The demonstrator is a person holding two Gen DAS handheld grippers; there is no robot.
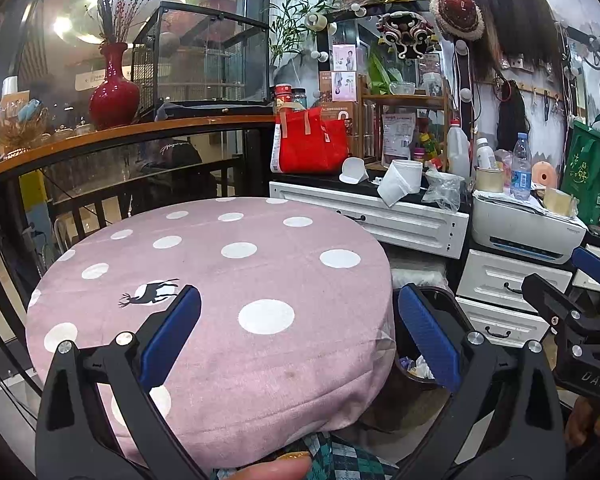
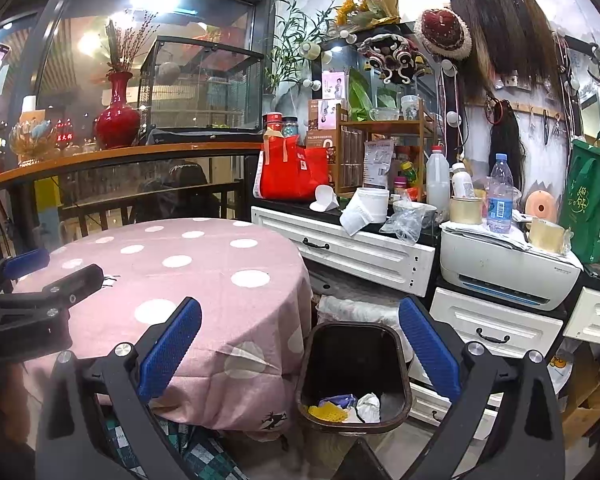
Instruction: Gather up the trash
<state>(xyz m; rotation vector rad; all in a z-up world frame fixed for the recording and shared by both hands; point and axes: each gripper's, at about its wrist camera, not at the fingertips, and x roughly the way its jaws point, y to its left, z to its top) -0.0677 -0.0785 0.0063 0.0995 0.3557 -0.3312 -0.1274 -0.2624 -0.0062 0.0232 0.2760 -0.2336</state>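
Observation:
A black trash bin (image 2: pixel 396 364) stands on the floor right of the round table with a pink polka-dot cloth (image 2: pixel 204 264). Yellow, blue and white crumpled trash (image 2: pixel 348 404) lies at its bottom. My right gripper (image 2: pixel 300 344) is open and empty above the bin's near side. My left gripper (image 1: pixel 300 336) is open and empty over the table's near right edge; the bin (image 1: pixel 416 368) shows partly behind its right finger. The cloth (image 1: pixel 220 272) carries nothing. The right gripper (image 1: pixel 580 312) shows at the right of the left wrist view, the left gripper (image 2: pixel 40 288) at the left of the right wrist view.
A white drawer cabinet (image 2: pixel 352 256) behind the bin holds a toilet paper roll (image 2: pixel 364 210), a crumpled plastic bag (image 2: pixel 406 222), bottles, a red bag (image 2: pixel 292 172) and a printer (image 2: pixel 508 268). A railing with a red vase (image 2: pixel 118 112) runs behind the table.

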